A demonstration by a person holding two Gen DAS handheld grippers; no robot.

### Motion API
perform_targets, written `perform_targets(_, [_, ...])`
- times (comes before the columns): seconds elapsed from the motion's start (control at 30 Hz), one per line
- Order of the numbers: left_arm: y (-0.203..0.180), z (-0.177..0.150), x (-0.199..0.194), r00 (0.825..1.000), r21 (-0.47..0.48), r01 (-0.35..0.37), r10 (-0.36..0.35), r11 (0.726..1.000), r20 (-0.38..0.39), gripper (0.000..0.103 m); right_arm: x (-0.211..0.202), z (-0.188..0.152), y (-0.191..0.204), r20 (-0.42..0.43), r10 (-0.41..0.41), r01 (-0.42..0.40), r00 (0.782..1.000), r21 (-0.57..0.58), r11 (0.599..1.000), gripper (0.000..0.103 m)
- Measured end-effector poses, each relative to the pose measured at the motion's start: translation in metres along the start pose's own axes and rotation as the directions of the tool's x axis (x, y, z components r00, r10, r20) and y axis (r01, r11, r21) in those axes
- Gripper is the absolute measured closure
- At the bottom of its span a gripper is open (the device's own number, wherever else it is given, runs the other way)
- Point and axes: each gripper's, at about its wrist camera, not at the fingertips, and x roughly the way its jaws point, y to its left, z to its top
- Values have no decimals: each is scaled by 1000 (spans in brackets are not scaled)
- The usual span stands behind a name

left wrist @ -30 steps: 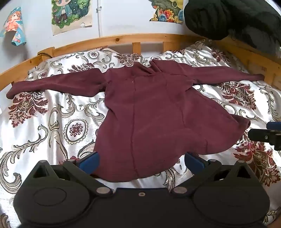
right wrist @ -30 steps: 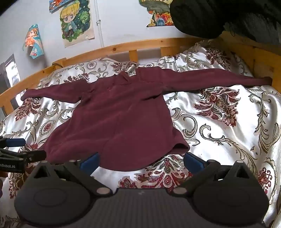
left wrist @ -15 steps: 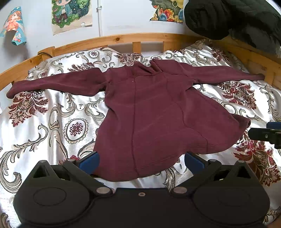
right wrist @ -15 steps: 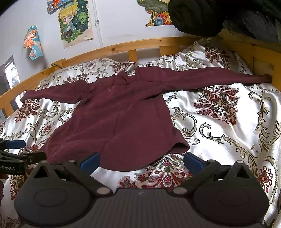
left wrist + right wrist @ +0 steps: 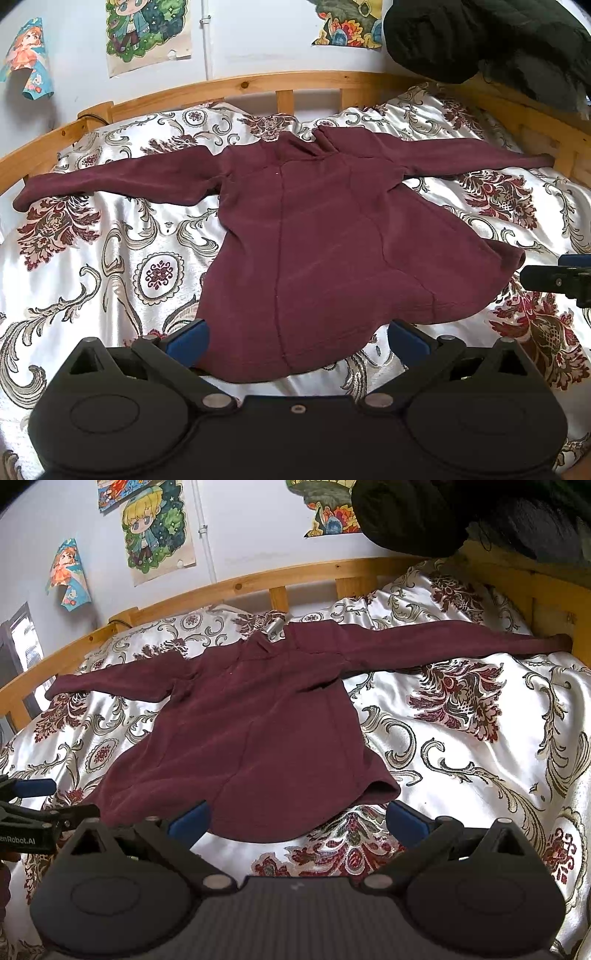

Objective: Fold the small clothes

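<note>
The folding has not started: the maroon top (image 5: 317, 240) lies spread flat on the bed (image 5: 110, 258), both sleeves stretched straight out to the sides and the hem nearest the cameras. This looks like the moment just ahead of the first grasp, with both tools poised at the hem side.

The left gripper (image 5: 295, 338) hangs over the left part of the hem, its jaws spread wide and holding nothing; the blue pads (image 5: 186, 338) frame the cloth without pinching it. The right gripper (image 5: 295, 818) sits over the right part of the hem, jaws likewise parted and empty (each tool also shows at the edge of the other's view, low beside the hem corners).

The next move probably calls for each gripper to come down on a hem corner or reach out to a sleeve, close on a single edge of fabric, and carry it inward across the body. The satin bedcover looks slippery, so the top may slide when pulled.

The garment is a soft, matte, long-sleeved piece with a flared bottom and vertical seams down the body. Its neckline is rumpled near the wooden headboard (image 5: 288, 79), and the right hem corner curls up a little.
</note>
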Motion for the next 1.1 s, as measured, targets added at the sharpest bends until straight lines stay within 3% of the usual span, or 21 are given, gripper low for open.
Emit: perform_targets(1.1, [0, 1, 1, 1000, 1, -6, 6, 1000, -9, 1, 1, 0, -2, -5, 2, -2, 1000, 14, 1000, 0])
